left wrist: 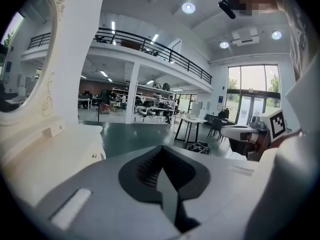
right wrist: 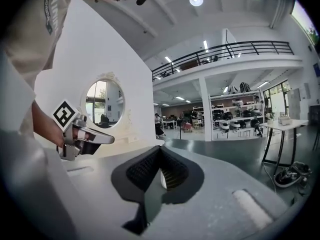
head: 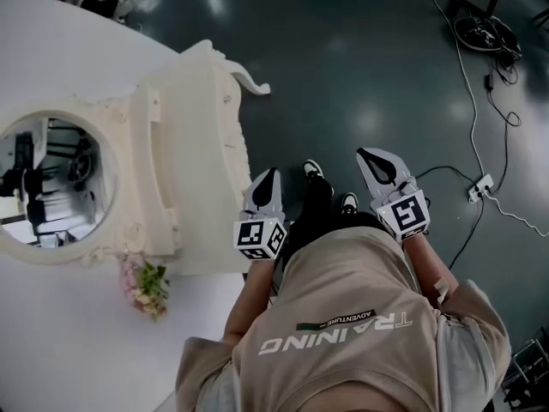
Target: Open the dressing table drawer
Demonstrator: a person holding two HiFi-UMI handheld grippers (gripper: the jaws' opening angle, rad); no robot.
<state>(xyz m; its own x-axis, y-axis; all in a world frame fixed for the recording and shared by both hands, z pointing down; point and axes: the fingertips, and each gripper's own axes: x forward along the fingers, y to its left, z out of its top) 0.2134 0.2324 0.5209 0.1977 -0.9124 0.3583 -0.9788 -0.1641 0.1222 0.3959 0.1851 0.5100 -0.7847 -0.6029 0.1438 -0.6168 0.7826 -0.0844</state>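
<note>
The cream dressing table [head: 202,136] with its round mirror [head: 47,183] stands at the left of the head view. Both grippers hang in the air to its right, over the dark floor, touching nothing. My left gripper [head: 270,176] is close beside the table's front edge, and its jaws meet with nothing between them [left wrist: 161,154]. In the left gripper view the table front [left wrist: 47,156] shows a small drawer knob [left wrist: 94,155]. My right gripper [head: 370,155] is further right, also shut and holding nothing [right wrist: 160,153]. The right gripper view shows the mirror [right wrist: 102,104] and the left gripper [right wrist: 102,139].
A small bunch of flowers [head: 147,287] lies by the table's near corner on a white surface [head: 60,350]. Cables and a power strip [head: 479,187] run over the floor at the right. My shoes [head: 314,170] stand between the grippers. Desks and chairs [left wrist: 195,126] stand far off.
</note>
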